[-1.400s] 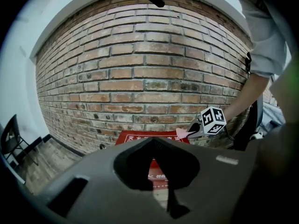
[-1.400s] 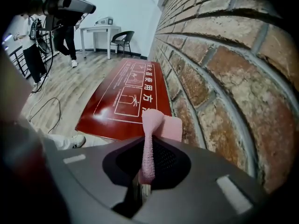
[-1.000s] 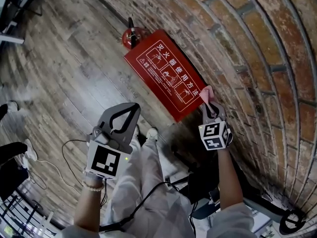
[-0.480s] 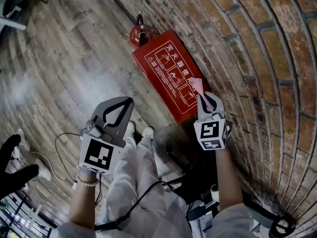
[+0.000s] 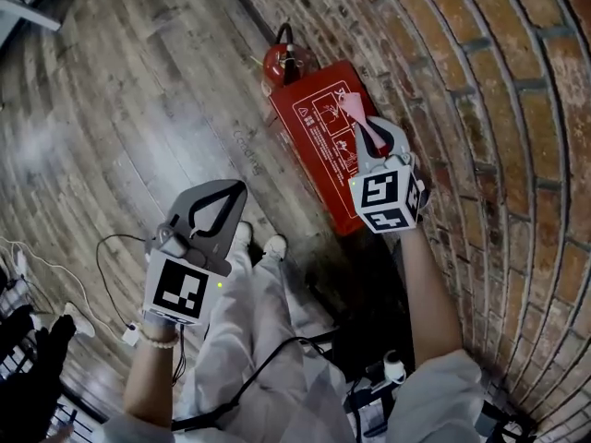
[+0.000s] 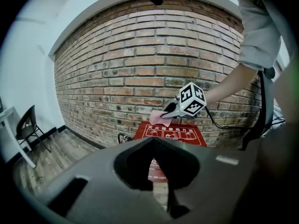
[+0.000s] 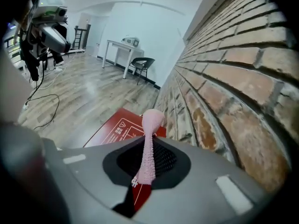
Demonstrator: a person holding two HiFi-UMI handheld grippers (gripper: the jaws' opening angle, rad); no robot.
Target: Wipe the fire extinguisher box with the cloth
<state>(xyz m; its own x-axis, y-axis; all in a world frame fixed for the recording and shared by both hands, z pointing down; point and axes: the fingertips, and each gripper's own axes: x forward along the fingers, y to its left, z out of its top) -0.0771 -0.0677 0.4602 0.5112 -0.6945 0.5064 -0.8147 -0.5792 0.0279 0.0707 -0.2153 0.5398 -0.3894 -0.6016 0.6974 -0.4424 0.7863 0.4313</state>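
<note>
The red fire extinguisher box [image 5: 319, 150] lies on the wooden floor against the brick wall, white instructions on its face; it also shows as a red box [image 6: 172, 133] and a red panel [image 7: 117, 127]. A red extinguisher [image 5: 284, 63] stands at its far end. My right gripper [image 5: 367, 137] is shut on a pink cloth [image 5: 352, 107], held over the box's upper half. The cloth [image 7: 150, 125] sticks up from the closed jaws. My left gripper [image 5: 238, 190] hangs shut and empty above the floor, left of the box. From it I see the right gripper [image 6: 174, 111] and cloth [image 6: 156, 118].
A brick wall [image 5: 480, 109] runs along the right. Cables [image 5: 111, 247] trail on the plank floor [image 5: 138, 109] at lower left. The person's legs and shoes [image 5: 263, 245] are below the grippers. A white table [image 7: 122, 48] and dark chair [image 7: 142, 64] stand far back; another chair [image 6: 29, 125] is left.
My right gripper has carried the pink cloth forward from the box's near edge to over its upper half. The left gripper has stayed shut in about the same place.
</note>
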